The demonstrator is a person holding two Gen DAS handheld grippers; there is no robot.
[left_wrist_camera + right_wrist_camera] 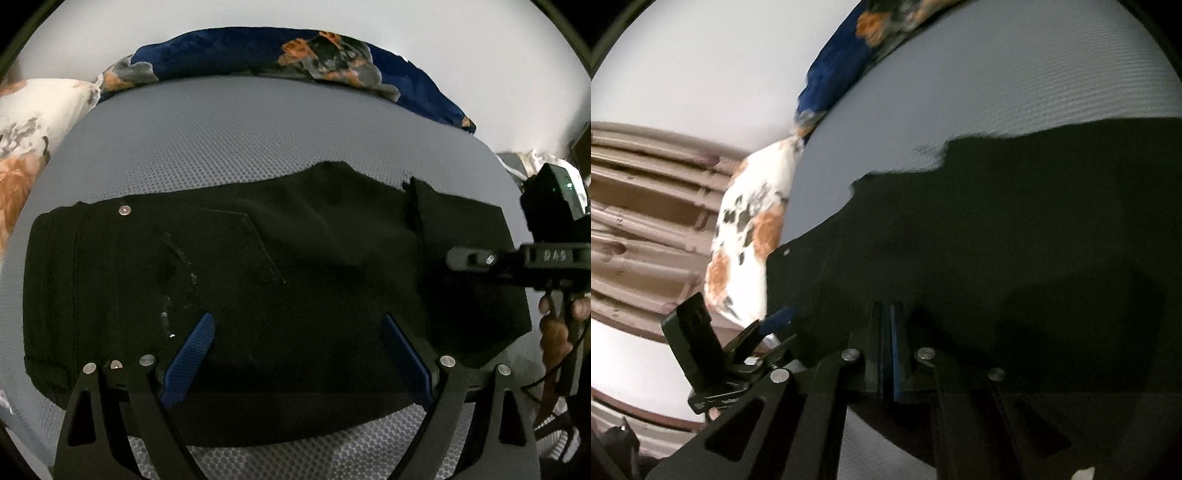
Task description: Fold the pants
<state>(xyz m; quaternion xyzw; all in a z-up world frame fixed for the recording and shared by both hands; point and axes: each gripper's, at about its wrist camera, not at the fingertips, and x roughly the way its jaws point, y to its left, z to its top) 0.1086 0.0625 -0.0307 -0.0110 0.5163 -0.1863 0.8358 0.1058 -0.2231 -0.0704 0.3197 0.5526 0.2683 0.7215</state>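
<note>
the black pants (258, 266) are laid folded across a grey mesh mattress (240, 125), waistband to the left in the left wrist view. the left gripper (295, 354) is held above them, jaws spread and empty. the right gripper (886, 354) has its jaws clenched together; whether fabric is pinched cannot be told. patterned pillows (303, 51) are seen along the far edge.

The black pants (280, 280) lie folded in a wide band across the grey mesh-textured mattress (236, 140), waistband end to the left with a metal rivet and a stitched pocket showing. At the right end a leg portion is doubled back on top, its edge ragged.
</note>
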